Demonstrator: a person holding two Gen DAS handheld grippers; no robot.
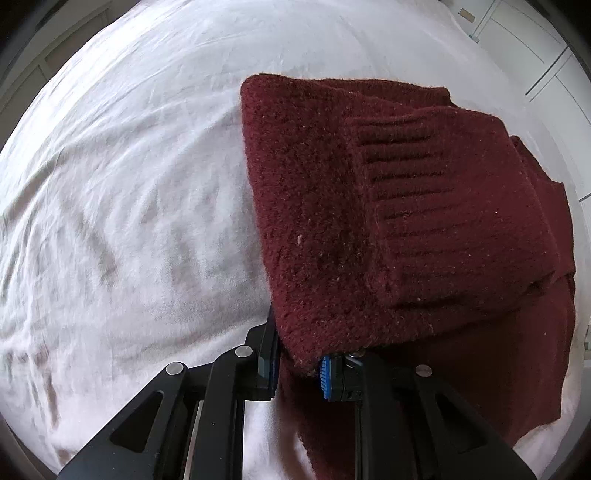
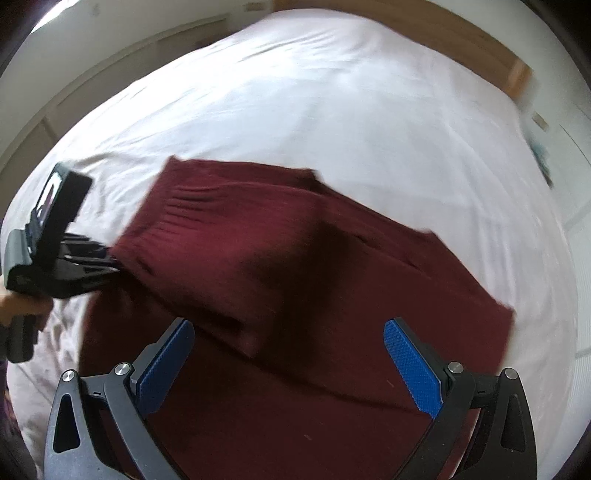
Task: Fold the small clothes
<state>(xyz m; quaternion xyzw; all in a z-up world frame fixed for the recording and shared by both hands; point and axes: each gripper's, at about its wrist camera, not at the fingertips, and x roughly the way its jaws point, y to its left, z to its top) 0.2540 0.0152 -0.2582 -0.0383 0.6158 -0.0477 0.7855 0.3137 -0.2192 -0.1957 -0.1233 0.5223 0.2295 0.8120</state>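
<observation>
A dark red knitted woollen garment (image 1: pixel 369 221) is seen lying partly folded on a bed covered with a creased white sheet (image 1: pixel 129 184). In the left wrist view, the left tool (image 1: pixel 299 365) is drawn nearly together and clamped on the near corner of the garment's folded-over layer; the knit is pinched between the two black fingers, of which the blue ribbed pad (image 1: pixel 325 376) on one side is just visible beside the cloth. A ribbed band of the garment (image 1: pixel 410 199) is shown on top of the fold, with a further layer of the same fabric spread beneath and to the right. In the right wrist view, the same grip is seen from the side: the left tool (image 2: pixel 110 264) is met at the garment's left edge, and part of a hand (image 2: pixel 22 306) is seen on its handle at the frame's edge.

The right tool (image 2: pixel 288 350) is held with its jaws wide apart above the dark red garment (image 2: pixel 295 277); nothing is caught between its blue textured pads (image 2: pixel 413 365), and no contact with the cloth can be made out. This view is blurred. The white sheet (image 2: pixel 332 110) extends beyond the garment, and a wooden bed frame (image 2: pixel 461 33) is seen along the far edge.
</observation>
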